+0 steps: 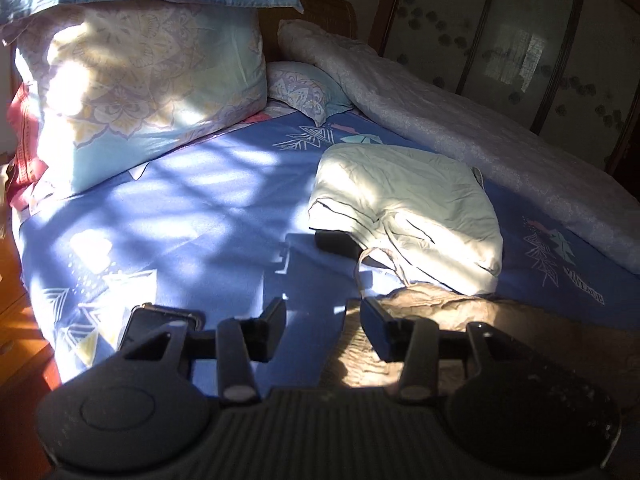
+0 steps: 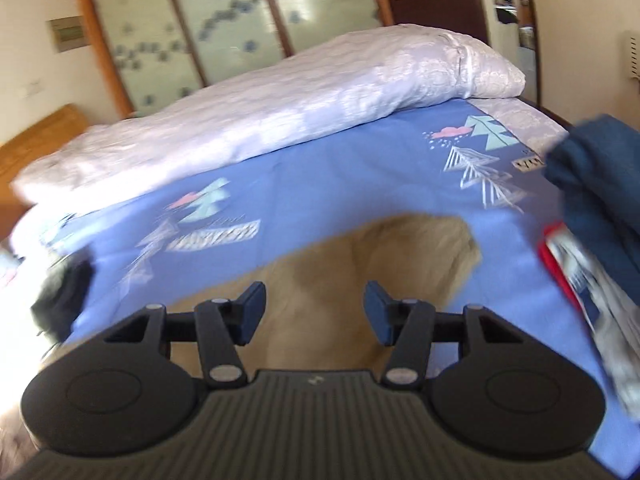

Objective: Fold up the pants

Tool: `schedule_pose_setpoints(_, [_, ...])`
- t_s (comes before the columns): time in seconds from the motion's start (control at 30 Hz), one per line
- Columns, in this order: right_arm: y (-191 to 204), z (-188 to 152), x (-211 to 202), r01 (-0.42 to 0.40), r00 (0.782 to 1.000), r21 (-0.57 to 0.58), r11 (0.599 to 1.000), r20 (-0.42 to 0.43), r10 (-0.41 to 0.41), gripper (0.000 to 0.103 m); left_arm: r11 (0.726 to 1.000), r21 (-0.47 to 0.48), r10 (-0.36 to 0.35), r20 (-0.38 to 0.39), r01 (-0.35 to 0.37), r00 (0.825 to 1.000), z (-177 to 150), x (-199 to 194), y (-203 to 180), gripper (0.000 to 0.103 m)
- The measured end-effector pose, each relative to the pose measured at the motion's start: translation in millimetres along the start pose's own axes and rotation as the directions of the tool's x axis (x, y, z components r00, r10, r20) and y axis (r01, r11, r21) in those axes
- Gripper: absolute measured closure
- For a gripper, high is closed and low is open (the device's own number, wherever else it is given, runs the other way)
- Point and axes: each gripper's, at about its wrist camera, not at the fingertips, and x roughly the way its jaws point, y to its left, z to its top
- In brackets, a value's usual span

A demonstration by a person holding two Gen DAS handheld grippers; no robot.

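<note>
From the left wrist view, the left hand-held gripper (image 1: 323, 322) hangs above the near edge of a bed, its two dark jaws standing apart with nothing between them. Under and just beyond the right jaw lies a tan garment (image 1: 424, 320), crumpled and half in shadow — the pants, as far as can be told. Just beyond it, touching its far edge, sits a pale green-white folded garment (image 1: 404, 208) with a drawstring looping out toward the gripper. Both rest on the blue bedsheet (image 1: 208, 208), printed with geometric tree shapes and crossed by patches of sunlight. At the head of the bed stands a large patterned pillow (image 1: 152, 92) with another blue one stacked on top, and a smaller pillow (image 1: 308, 90) lies beside it. A long rolled pale quilt (image 1: 460, 120) runs along the far side of the bed.

From the right wrist view — blurred throughout — the right hand-held gripper (image 2: 315, 308) also has its jaws parted and empty. The tan garment (image 2: 360, 256) spreads on the sheet below and beyond the jaws, a rounded lobe reaching away from them. The quilt (image 2: 280, 112) lies along the far edge. At the right edge sits a dark blue cloth (image 2: 596, 184), with a red and white item (image 2: 580, 276) below it.
</note>
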Motion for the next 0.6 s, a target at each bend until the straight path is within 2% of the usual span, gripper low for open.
schedule_pose_setpoints(0.13, [1.6,-40.5,-46.6,-0.005,1.000,-0.032,0.999,0.000,0.005,0.046,0.988,-0.151,-0.050,-0.112,0.033,0.992,-48.6,-40.7,36.7,0.053])
schedule_pose_setpoints(0.23, [6.7,-67.1,-65.0,-0.091,0.995,-0.030,0.995,-0.046,0.090,0.046,0.962,-0.265,-0.124,-0.206,0.067,0.971,-87.8,-50.3,45.5,0.049])
schedule_pose_setpoints(0.3, [22.0,-85.0,-73.4,-0.138,0.988,-0.081,0.987,-0.079,0.131,0.046,0.937,-0.332,-0.194,-0.239,0.108,0.951,-107.9,-50.5,42.1,0.046])
schedule_pose_setpoints(0.37, [38.6,-102.7,-78.7,-0.179,0.979,-0.140,0.974,-0.124,0.162,0.046,0.917,-0.371,-0.247,-0.247,0.143,0.937,-124.2,-46.6,34.5,0.035])
schedule_pose_setpoints(0.4, [46.1,-111.0,-80.5,-0.206,0.971,-0.161,0.965,-0.155,0.181,0.046,0.913,-0.382,-0.254,-0.251,0.145,0.934,-128.9,-43.0,30.3,0.025])
schedule_pose_setpoints(0.43, [53.3,-118.9,-82.3,-0.236,0.961,-0.174,0.956,-0.187,0.203,0.047,0.907,-0.396,-0.262,-0.254,0.147,0.931,-133.0,-38.8,25.7,0.023])
schedule_pose_setpoints(0.5, [61.0,-132.3,-85.0,-0.285,0.942,-0.168,0.944,-0.234,0.243,0.047,0.890,-0.417,-0.314,-0.267,0.184,0.911,-140.3,-25.8,16.0,0.023])
schedule_pose_setpoints(0.57, [64.1,-145.9,-87.8,-0.302,0.927,-0.151,0.941,-0.275,0.254,0.048,0.877,-0.442,-0.341,-0.295,0.189,0.893,-148.1,-11.1,8.3,0.025])
schedule_pose_setpoints(0.6, [63.3,-151.0,-90.0,-0.295,0.928,-0.143,0.945,-0.279,0.248,0.048,0.872,-0.450,-0.352,-0.307,0.191,0.884,-151.8,-3.6,5.8,0.033])
